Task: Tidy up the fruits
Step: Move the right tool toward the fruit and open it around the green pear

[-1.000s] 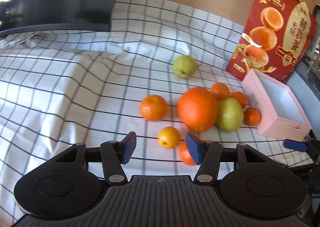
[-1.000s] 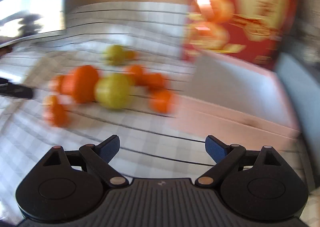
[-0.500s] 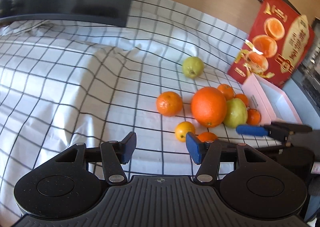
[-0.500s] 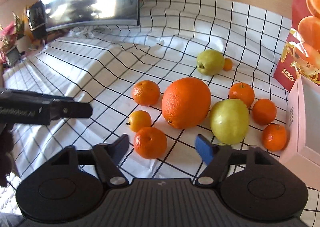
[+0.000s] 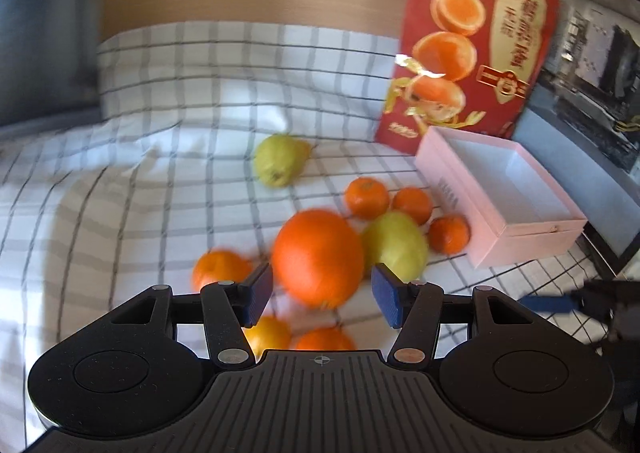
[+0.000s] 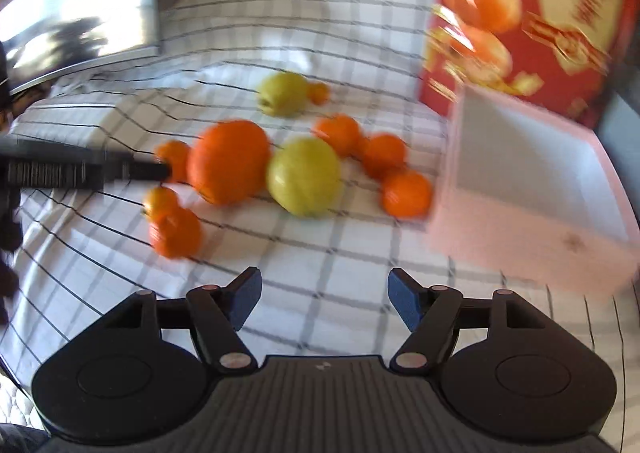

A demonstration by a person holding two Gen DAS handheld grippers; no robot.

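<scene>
orange and yellow-green fruit lies loose on the checked cloth [image 5: 168, 181], none of it in the pink box [image 5: 532, 231] yet, so the sorting looks barely begun.

the left gripper [image 5: 322, 295] has its blue pads apart with nothing pressed between them. the big orange [image 5: 318, 257] sits straight ahead of it, framed in the gap between the two pads and just beyond their tips; whether a pad touches the skin is blurred and i cannot tell. a pear [image 5: 394, 247] leans against the orange's right side, a small mandarin [image 5: 218, 269] lies just left of the left pad, and two more small ones sit under the tongs, close to the body.

the right gripper [image 6: 324, 303] is also empty, its jaws opening, only bare cloth between them. from it the fruit lies ahead and to the left, well apart, while the box is close on the right.

the orange is round, so it has no long axis to line up with. what matters is that it lies dead ahead of the left tongs and far nearer to them than to the right, so the left hand seems the one to take it. its width looks close to the present gap, so the pads may need to spread first.
</scene>
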